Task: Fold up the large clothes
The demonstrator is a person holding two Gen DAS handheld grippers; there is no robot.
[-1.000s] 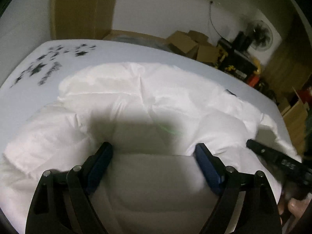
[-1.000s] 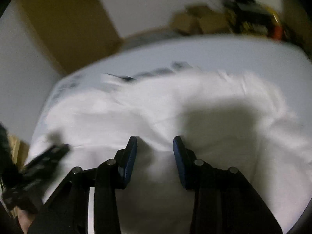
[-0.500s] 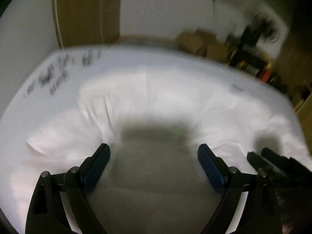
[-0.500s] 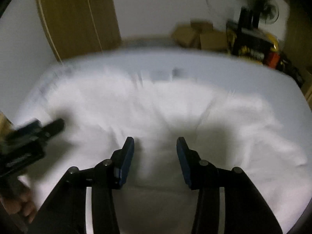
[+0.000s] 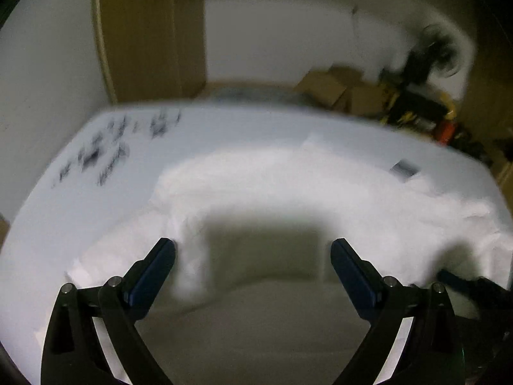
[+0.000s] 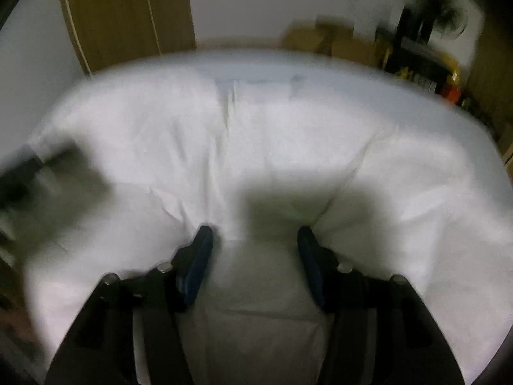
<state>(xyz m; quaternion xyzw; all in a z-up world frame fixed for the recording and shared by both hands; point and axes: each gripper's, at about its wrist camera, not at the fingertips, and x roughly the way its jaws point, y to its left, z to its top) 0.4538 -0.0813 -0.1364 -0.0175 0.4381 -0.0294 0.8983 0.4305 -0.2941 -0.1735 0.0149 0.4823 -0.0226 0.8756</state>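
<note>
the white garment (image 5: 288,186) is spread on the table (image 5: 57,231), partly folded. nothing is held: the left gripper (image 5: 253,256) is opening wide, the right gripper (image 6: 255,237) is opening too. more folds seem needed.

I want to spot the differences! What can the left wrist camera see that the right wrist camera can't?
Only the left wrist view shows the black scribbly print on the pale sheet and a small grey tag. Only the right wrist view shows a long crease running down the cloth. Both show the white garment, the brown panel, the cardboard boxes and a fan, plus open hand-held gripper jaws, widening, nothing between them.
</note>
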